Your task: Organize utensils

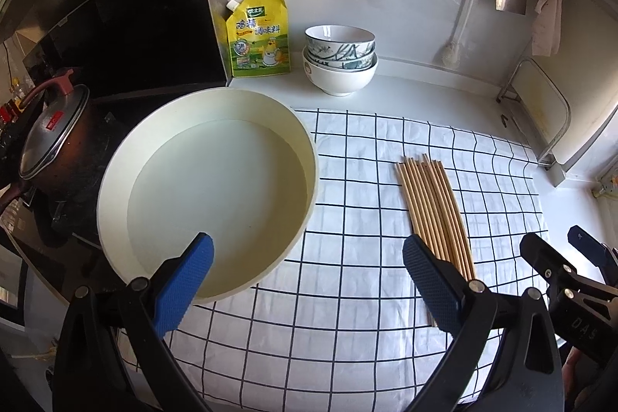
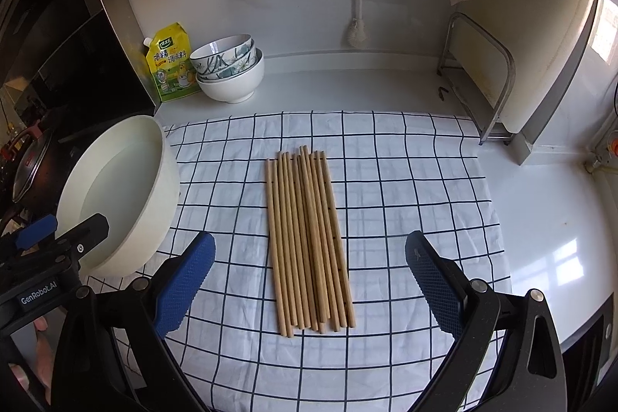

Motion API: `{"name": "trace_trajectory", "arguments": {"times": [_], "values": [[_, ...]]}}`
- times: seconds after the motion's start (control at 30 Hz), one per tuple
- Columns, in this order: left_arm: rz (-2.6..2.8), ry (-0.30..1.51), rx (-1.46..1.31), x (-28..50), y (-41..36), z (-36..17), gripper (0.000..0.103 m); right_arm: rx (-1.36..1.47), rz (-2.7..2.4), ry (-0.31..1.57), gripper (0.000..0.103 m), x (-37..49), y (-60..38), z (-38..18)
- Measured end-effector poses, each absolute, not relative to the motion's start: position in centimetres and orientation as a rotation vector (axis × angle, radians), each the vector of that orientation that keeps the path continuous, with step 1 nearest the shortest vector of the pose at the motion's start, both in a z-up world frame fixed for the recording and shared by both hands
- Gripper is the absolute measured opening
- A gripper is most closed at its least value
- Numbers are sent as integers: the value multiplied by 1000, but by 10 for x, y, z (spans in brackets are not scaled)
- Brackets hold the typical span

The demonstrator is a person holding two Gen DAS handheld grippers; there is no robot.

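Several wooden chopsticks (image 2: 309, 238) lie side by side in a neat row on a white cloth with a dark grid (image 2: 405, 180). They also show in the left wrist view (image 1: 432, 207). My right gripper (image 2: 309, 280) is open and empty, its jaws wide on either side of the near ends of the chopsticks. My left gripper (image 1: 307, 280) is open and empty, left of the chopsticks, with its left finger over the rim of a cream round basin (image 1: 116, 180). The basin holds water and also shows in the right wrist view (image 2: 166, 188).
Stacked bowls (image 2: 231, 72) and a yellow seasoning pouch (image 2: 172, 64) stand at the back wall. A lidded pot (image 1: 54, 145) sits on the stove at left. A metal rack (image 2: 479, 80) stands at right. A brush and cloths hang above.
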State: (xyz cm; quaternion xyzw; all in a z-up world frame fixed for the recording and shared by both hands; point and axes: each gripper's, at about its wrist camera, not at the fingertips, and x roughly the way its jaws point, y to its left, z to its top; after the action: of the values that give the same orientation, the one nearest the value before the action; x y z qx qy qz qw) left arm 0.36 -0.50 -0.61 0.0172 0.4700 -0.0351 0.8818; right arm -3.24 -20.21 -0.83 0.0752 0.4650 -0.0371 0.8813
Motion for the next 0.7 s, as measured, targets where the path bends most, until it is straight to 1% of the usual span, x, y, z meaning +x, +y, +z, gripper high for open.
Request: {"name": "trace_trajectory", "arguments": {"times": [0.17, 0.4, 0.57, 0.7], "values": [[-150, 993, 49, 9, -28, -15, 97, 200, -86, 997, 94, -33, -236, -23], [-215, 1008, 24, 24, -59, -33, 97, 167, -91, 1049, 94, -23, -266, -59], [-173, 1042, 50, 34, -76, -61, 97, 162, -84, 1079, 94, -12, -278, -89], [-145, 1082, 36, 35, -80, -87, 97, 132, -74, 1056, 94, -3, -279, -105]]}}
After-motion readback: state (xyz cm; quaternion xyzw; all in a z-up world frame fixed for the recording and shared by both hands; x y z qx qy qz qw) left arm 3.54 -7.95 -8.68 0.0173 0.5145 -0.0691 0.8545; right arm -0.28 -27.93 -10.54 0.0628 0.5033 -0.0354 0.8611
